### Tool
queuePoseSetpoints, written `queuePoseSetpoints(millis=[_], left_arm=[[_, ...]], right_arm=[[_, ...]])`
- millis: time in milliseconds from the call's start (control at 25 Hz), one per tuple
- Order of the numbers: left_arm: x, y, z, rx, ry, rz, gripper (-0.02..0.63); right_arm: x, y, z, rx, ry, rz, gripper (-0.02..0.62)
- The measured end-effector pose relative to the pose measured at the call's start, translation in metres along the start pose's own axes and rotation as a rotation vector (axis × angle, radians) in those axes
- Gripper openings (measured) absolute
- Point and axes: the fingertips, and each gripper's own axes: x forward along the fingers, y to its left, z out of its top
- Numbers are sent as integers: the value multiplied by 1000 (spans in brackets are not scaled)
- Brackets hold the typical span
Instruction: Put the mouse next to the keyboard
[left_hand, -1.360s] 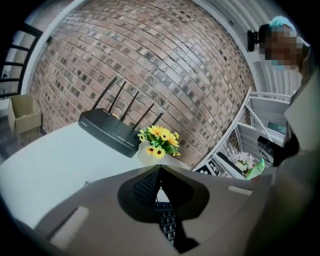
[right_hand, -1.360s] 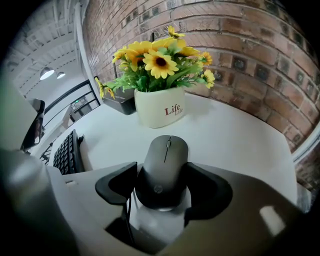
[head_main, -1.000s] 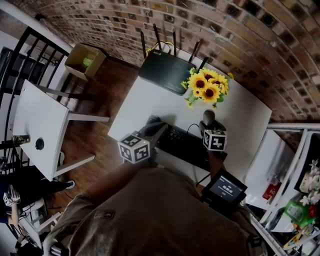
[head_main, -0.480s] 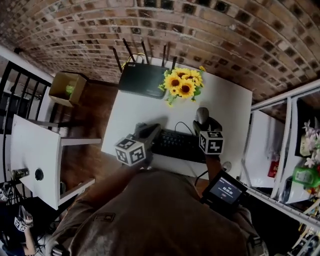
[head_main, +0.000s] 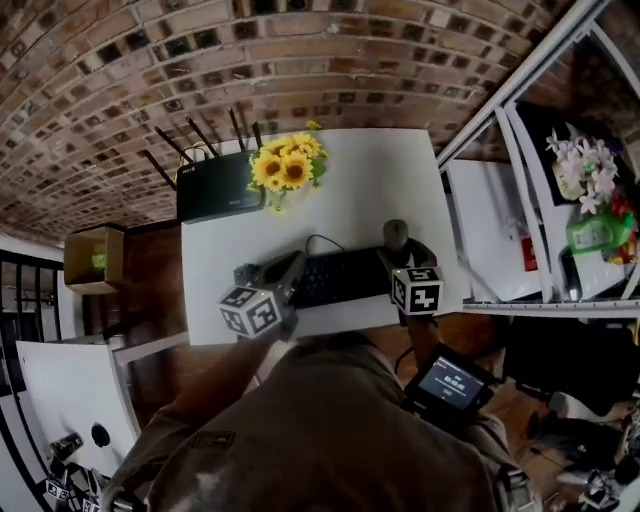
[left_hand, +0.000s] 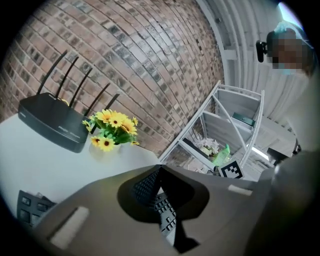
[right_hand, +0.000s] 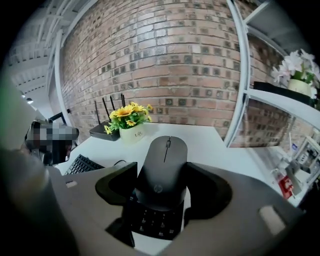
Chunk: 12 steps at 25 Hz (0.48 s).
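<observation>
A black mouse (right_hand: 164, 165) sits between the jaws of my right gripper (right_hand: 162, 176), which is shut on its sides. It hangs just over the right end of the black keyboard (right_hand: 82, 164), with number keys showing beneath it. From the head view the mouse (head_main: 396, 234) and right gripper (head_main: 401, 252) are at the keyboard's (head_main: 340, 275) right end. My left gripper (head_main: 290, 266) points at the keyboard's left end. In its own view the left gripper (left_hand: 160, 170) has its tips together with nothing held, and keyboard keys (left_hand: 167, 217) show below.
On the white table (head_main: 380, 180) a black router (head_main: 215, 188) with antennas and a pot of sunflowers (head_main: 285, 165) stand at the back. A white shelf rack (head_main: 520, 200) stands to the right. A cable runs from the keyboard toward the flowers. A cardboard box (head_main: 92, 262) is on the floor at the left.
The head camera has swung, so the table now appears turned and further left. Both grippers and the held mouse keep their places by the keyboard.
</observation>
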Motion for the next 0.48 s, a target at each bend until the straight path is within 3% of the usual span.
queuePoseSetpoints(millis=[280,480], left_arm=[[18,-20,-16,1,27,-36,0],[32,-37,-20,23,18,-4,0]], right_arm=[[-26,-36,-34,57,19,-65,318],[-28,-64,-37,64,7,-49,318]])
